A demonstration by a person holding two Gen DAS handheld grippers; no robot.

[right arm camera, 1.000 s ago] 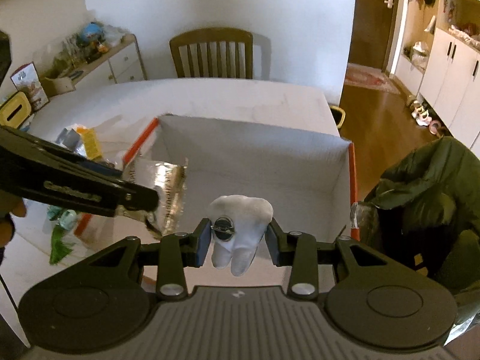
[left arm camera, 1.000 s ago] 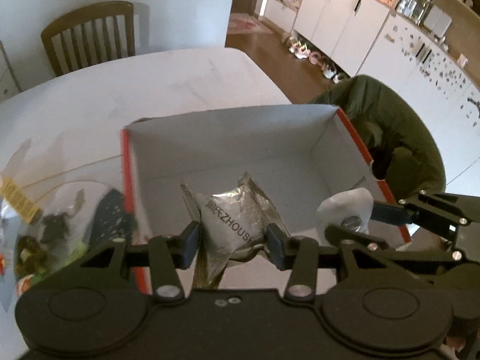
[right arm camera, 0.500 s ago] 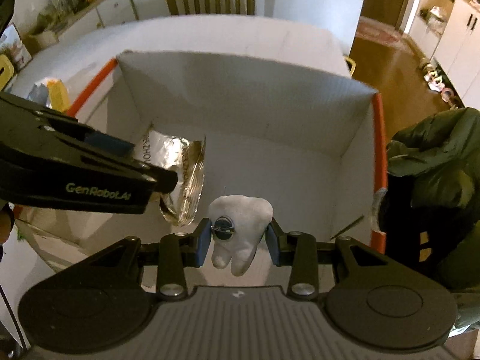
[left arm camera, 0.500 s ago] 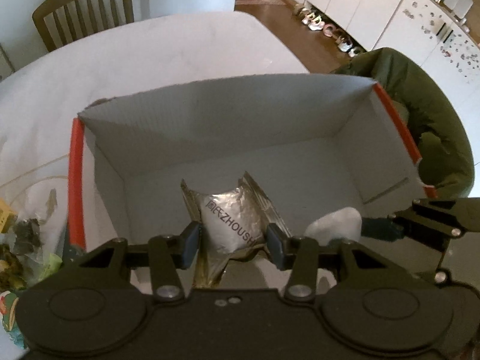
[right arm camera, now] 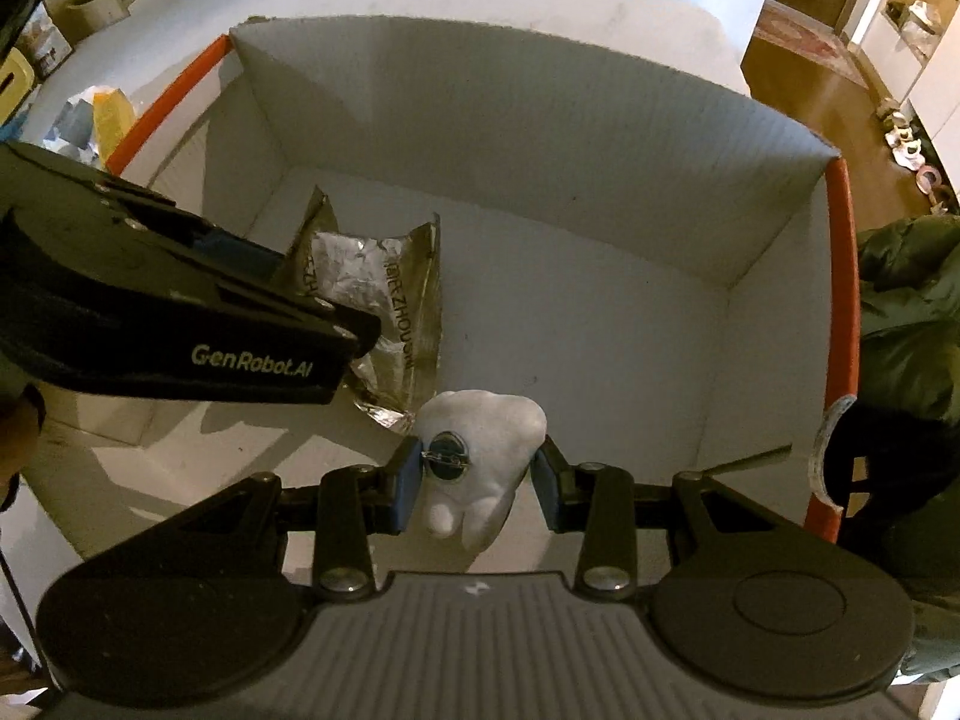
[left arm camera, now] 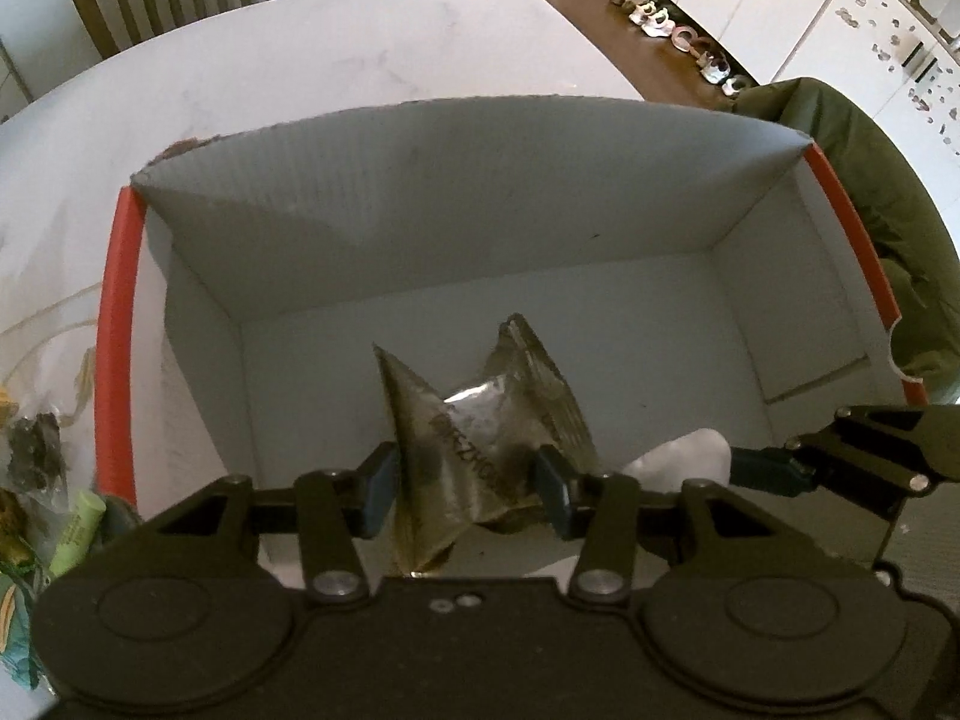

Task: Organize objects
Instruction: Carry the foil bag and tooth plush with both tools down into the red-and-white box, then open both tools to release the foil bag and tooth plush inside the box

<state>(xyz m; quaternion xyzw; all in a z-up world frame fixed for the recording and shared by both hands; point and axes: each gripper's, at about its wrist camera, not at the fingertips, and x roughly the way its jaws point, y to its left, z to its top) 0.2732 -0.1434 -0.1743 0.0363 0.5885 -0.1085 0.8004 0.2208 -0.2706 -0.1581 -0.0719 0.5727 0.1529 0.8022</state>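
With the left gripper point(left arm camera: 465, 489) clamped on the foil packet point(left arm camera: 480, 426) and the right gripper point(right arm camera: 474, 483) clamped on the white tooth toy point(right arm camera: 480, 456), both held inside the box point(right arm camera: 540, 120), each should sink close to the floor before its jaws part, landing side by side.

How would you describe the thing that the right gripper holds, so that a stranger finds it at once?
Look at the big white box with red edges on the table. Over its near side, the right gripper is shut on a white plush tooth. Unlike the crinkled silver foil packet beside it in the left gripper, it is soft, matte and has a small round dark badge.
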